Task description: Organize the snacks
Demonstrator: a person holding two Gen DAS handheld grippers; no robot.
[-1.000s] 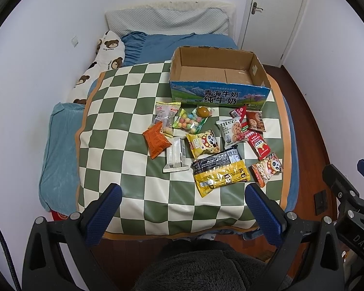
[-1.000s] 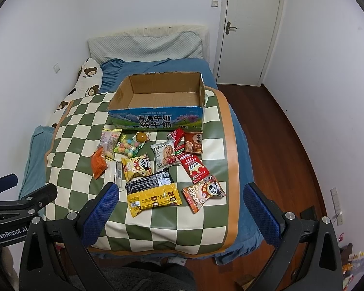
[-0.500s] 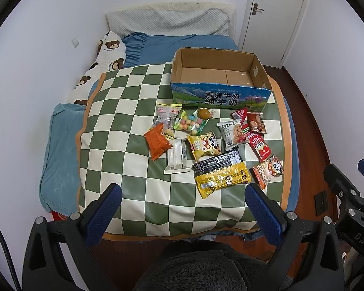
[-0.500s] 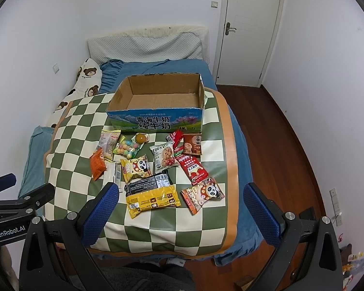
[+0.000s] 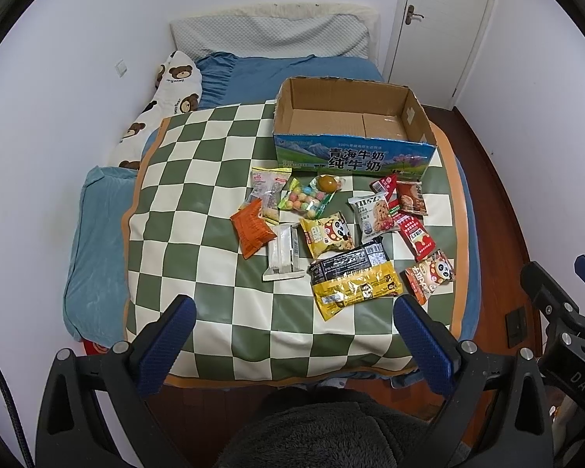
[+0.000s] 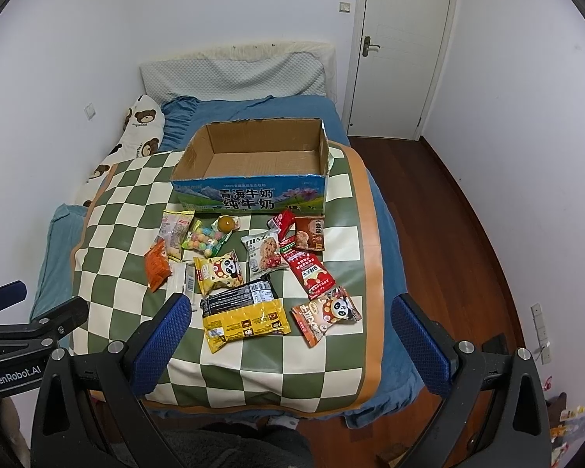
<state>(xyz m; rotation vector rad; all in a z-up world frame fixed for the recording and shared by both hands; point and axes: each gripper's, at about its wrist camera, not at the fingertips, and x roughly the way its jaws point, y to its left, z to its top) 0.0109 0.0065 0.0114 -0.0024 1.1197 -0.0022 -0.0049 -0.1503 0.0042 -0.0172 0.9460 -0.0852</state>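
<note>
Several snack packets lie on the green-and-white checked mat (image 5: 199, 179) on the bed, among them a black-and-yellow packet (image 5: 353, 280) (image 6: 243, 314), an orange packet (image 5: 251, 228), a yellow panda packet (image 5: 327, 234) and a red packet (image 6: 310, 275). Behind them stands an empty open cardboard box (image 5: 351, 128) (image 6: 253, 167) with a blue printed front. My left gripper (image 5: 294, 345) is open and empty, held back above the mat's near edge. My right gripper (image 6: 290, 345) is open and empty too, to the right of the left one.
The bed has a blue sheet (image 6: 253, 111), a grey pillow (image 5: 271, 35) and a bear-print pillow (image 5: 163, 101) along the left wall. Dark wooden floor (image 6: 448, 210) runs along the right side, with a white door (image 6: 399, 46) at the back.
Both grippers have moved slightly forward toward the bed, so the snacks and box look a little nearer. Nothing on the mat has moved.
</note>
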